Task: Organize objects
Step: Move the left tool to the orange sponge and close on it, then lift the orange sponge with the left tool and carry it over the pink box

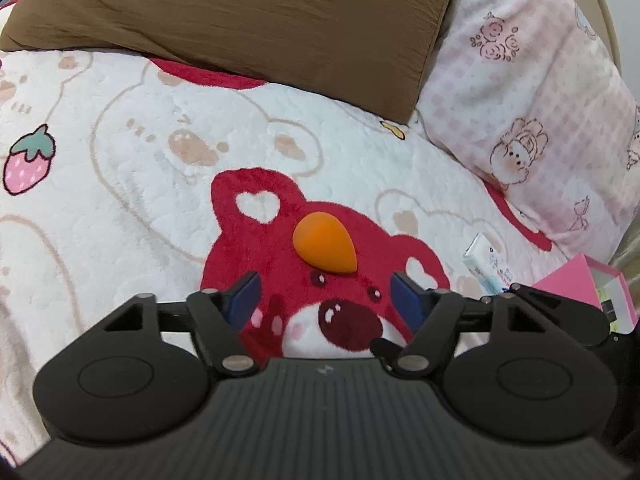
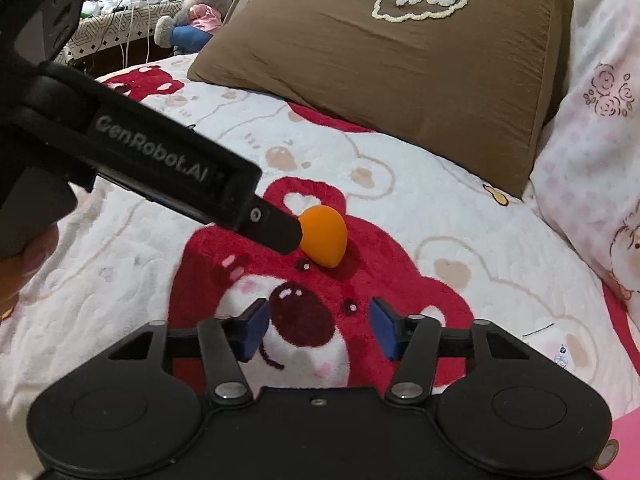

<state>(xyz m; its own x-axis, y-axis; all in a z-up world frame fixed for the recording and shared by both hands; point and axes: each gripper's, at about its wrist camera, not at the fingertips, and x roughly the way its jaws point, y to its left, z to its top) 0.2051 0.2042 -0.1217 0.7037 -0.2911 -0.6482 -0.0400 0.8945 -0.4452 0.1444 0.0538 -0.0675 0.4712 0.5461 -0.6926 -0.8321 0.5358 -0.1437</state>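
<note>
An orange teardrop-shaped sponge lies on the red bear print of the fleece blanket. My left gripper is open, its blue pads apart, and the sponge lies just past its tips, centred between them. In the right wrist view one black finger of the left gripper reaches the near edge of the sponge. The pads do not press on it. My right gripper hangs open over the bear's face, a little short of the sponge, with nothing between its fingers.
A brown pillow and a pink patterned pillow lie behind the sponge. A small white carton and a pink box sit at the right. A grey plush toy stands far back left.
</note>
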